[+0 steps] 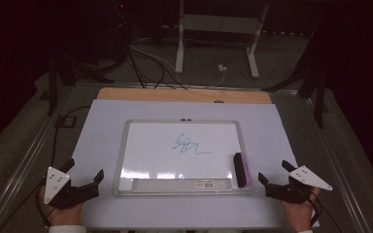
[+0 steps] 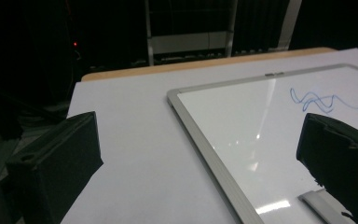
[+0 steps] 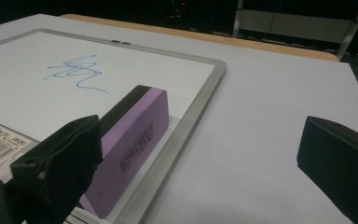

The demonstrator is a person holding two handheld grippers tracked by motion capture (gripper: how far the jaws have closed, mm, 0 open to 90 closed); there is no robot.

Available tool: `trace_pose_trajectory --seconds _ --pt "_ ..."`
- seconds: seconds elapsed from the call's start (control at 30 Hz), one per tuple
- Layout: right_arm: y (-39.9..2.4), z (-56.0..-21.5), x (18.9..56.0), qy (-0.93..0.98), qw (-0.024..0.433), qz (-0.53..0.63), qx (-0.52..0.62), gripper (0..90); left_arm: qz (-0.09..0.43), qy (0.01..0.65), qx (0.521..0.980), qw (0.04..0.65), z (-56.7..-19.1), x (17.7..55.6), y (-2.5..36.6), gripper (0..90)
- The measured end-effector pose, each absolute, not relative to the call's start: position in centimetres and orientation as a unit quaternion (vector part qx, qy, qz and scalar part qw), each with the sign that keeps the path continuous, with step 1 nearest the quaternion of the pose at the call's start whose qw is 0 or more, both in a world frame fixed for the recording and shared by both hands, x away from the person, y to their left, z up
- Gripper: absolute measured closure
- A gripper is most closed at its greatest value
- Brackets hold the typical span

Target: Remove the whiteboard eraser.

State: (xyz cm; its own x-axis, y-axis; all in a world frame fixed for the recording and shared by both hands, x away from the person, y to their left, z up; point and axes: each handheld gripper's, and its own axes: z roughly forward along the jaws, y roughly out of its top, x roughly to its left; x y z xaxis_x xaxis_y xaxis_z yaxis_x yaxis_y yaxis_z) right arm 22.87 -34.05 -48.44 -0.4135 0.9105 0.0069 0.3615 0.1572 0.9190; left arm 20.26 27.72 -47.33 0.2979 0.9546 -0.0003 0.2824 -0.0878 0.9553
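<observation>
A whiteboard in a silver frame lies flat in the middle of the white table top. A blue scribble marks its upper middle. A purple eraser with a black top rests on the board's near right corner. My left gripper stands open just left of the board's near corner, holding nothing. In the left gripper view the board and scribble lie ahead between the jaws. My right gripper is open just right of the eraser, apart from it. The scribble lies beyond.
A grey tray strip with a barcode label runs along the board's near edge. The white cover leaves a wooden strip bare at the far side. Beyond it, a metal stand and cables sit on the floor.
</observation>
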Motion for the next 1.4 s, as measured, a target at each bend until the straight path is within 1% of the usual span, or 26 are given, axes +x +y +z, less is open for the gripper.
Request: trace_pose_trajectory --seconds 0.17,0.4,0.6,0.73,0.87,0.93,1.07,1.13,1.4 --pt "-34.4 -48.1 22.5 0.691 0.302 0.469 0.460 0.1 0.353 0.485 0.646 0.472 -47.0 20.2 28.1 0.4" --pt "-34.7 -47.8 22.3 0.688 0.310 0.469 0.459 0.1 0.352 0.495 0.642 0.468 -47.5 20.5 28.5 0.4" --pt "-34.8 -46.3 22.1 0.685 0.323 0.466 0.457 0.0 0.351 0.504 0.637 0.466 -47.8 20.6 28.6 0.4" --pt "-34.6 -45.5 22.2 0.686 0.324 0.465 0.456 0.0 0.348 0.506 0.638 0.464 -47.9 20.7 28.6 0.4" --pt "-34.1 -44.6 22.5 0.691 0.320 0.463 0.454 0.0 0.350 0.508 0.635 0.466 -48.0 20.7 28.6 0.4" --pt "-33.8 -44.2 23.0 0.697 0.308 0.466 0.451 0.1 0.348 0.512 0.634 0.464 -48.2 20.8 28.6 0.4" --pt "-33.5 -43.8 23.7 0.702 0.300 0.464 0.448 0.0 0.348 0.514 0.635 0.461 -48.3 20.9 28.6 0.4" --pt "-33.3 -43.5 24.6 0.707 0.287 0.457 0.456 0.0 0.351 0.514 0.632 0.461 -48.3 20.8 28.6 0.4" --pt "-32.3 -42.8 25.9 0.721 0.274 0.444 0.456 0.0 0.352 0.515 0.630 0.463 -48.3 20.8 28.7 0.4"
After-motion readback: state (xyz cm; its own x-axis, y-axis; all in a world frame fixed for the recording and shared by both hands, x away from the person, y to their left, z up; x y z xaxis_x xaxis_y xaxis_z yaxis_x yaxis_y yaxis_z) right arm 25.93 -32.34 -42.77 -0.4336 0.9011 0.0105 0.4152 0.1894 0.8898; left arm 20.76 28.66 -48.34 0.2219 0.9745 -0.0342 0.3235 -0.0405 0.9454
